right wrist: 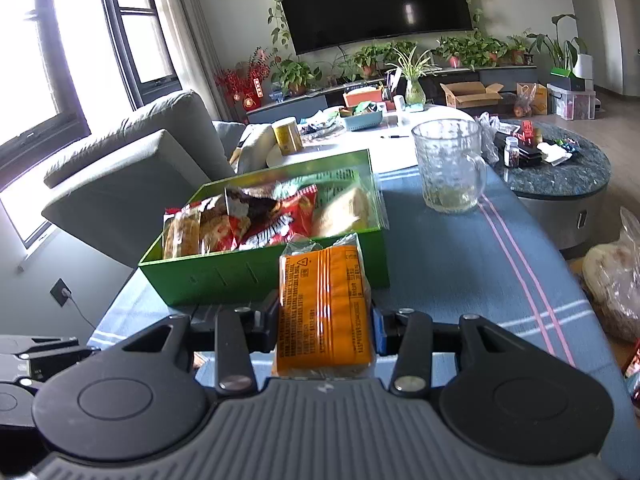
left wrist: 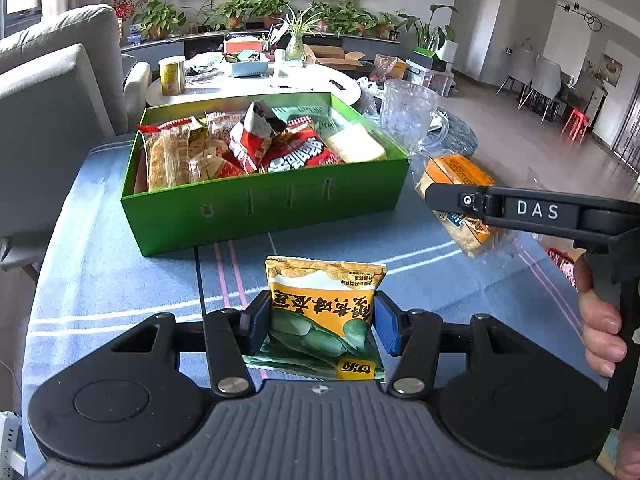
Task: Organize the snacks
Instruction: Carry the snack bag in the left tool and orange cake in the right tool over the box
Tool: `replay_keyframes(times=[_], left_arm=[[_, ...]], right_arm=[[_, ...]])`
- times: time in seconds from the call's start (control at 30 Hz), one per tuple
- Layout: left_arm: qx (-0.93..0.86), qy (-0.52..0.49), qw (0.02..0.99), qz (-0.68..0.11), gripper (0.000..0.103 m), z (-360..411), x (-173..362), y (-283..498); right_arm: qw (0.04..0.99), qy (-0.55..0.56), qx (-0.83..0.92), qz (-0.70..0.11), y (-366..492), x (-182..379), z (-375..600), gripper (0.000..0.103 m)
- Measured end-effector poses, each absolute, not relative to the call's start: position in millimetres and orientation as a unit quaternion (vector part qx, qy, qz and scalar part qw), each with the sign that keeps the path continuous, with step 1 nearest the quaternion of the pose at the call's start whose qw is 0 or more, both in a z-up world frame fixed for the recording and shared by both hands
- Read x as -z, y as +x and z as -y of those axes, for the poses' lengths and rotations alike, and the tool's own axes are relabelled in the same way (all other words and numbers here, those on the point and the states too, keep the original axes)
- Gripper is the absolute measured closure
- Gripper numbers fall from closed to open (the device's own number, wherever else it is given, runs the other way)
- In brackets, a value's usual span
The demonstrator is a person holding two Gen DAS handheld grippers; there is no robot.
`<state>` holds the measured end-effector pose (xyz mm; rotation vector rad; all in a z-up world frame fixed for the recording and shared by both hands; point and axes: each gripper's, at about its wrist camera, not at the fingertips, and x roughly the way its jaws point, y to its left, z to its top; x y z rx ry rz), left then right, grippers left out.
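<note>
Clamping down on a yellow snack packet, the left gripper has its blue pads pressed to both sides of the bag, which is held above the near edge of the bench. The packet shows green broad beans and large Chinese characters, upside down from this camera, with a small yellow logo tab at its lower corner. Over to the right gripper: it's closed on an orange wrapped cake, dense fine print and vertical stripes on the wrapper, too small to read. From the left wrist view that same gripper's arm carries the letters "DAS" in white, and a hand grips its handle. Just ahead of both sits the green box, open, toward the bench's left side and packed with snacks; a red bag with bold white characters lies in the middle. A clear glass mug stands at the far right corner. The bench wears a blue cloth with white and pink stripes. Beyond: grey sofa, wall television, a row of potted plants, a cluttered white table.
</note>
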<state>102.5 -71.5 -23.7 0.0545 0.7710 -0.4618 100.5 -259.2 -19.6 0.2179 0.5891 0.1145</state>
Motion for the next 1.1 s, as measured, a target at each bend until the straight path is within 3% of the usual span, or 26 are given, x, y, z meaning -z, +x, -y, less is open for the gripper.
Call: replay_keyframes(times=[0.7,1.1], left_arm=[[0.172,0.015,0.939,-0.298,0.053,58.6,-26.2,185.8],[0.159,0.013,0.935,-0.317,0.053,57.6,1.4,244.0]], right_arm=[[0.952,0.140,-0.050,-0.267,181.6,-17.9,259.6,0.032],[0.945,0.145,-0.046,-0.289,237.5,6.1,251.4,0.032]])
